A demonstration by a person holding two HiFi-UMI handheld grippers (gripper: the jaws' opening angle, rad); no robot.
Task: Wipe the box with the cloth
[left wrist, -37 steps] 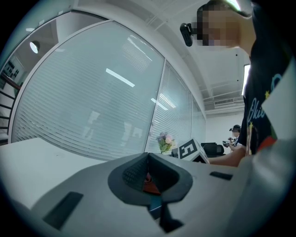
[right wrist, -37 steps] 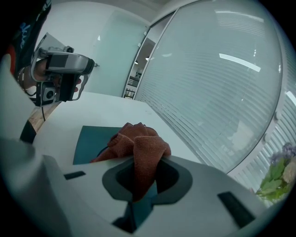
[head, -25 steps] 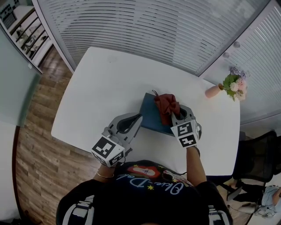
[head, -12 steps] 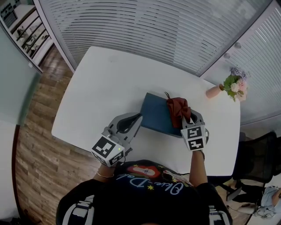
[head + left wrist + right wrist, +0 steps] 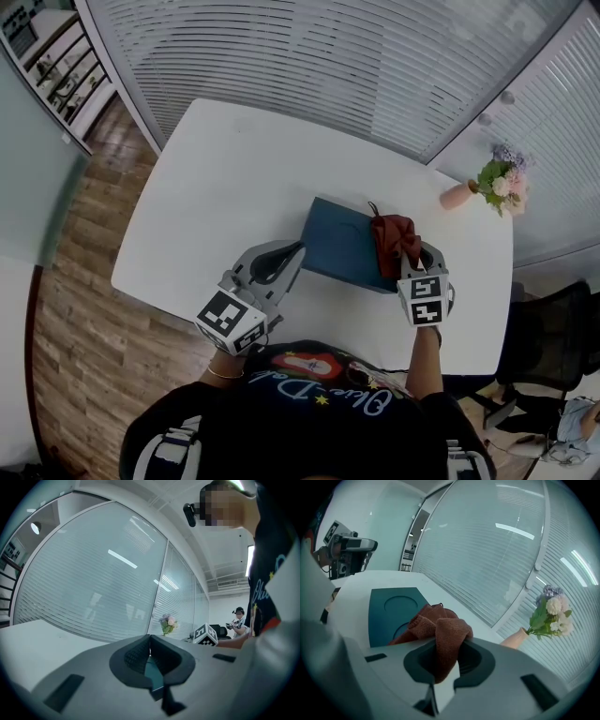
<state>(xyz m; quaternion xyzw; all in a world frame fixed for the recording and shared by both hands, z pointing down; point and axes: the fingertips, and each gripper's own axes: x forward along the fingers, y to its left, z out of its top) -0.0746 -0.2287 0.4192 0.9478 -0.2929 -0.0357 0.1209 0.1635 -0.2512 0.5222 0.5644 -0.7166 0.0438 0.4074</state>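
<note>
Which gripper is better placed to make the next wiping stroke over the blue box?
The right one. The right gripper is shut on the red-brown cloth, which lies on the right part of the blue box. The left gripper holds no cloth; its jaws meet by the box's left edge.

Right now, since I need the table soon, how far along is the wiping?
Done: the right hand-held gripper is shut on the cloth. In hand: the cloth lies on the box's right end while the left hand-held gripper sits shut at its left edge. Left: I can't tell how much of the top is wiped.
</note>
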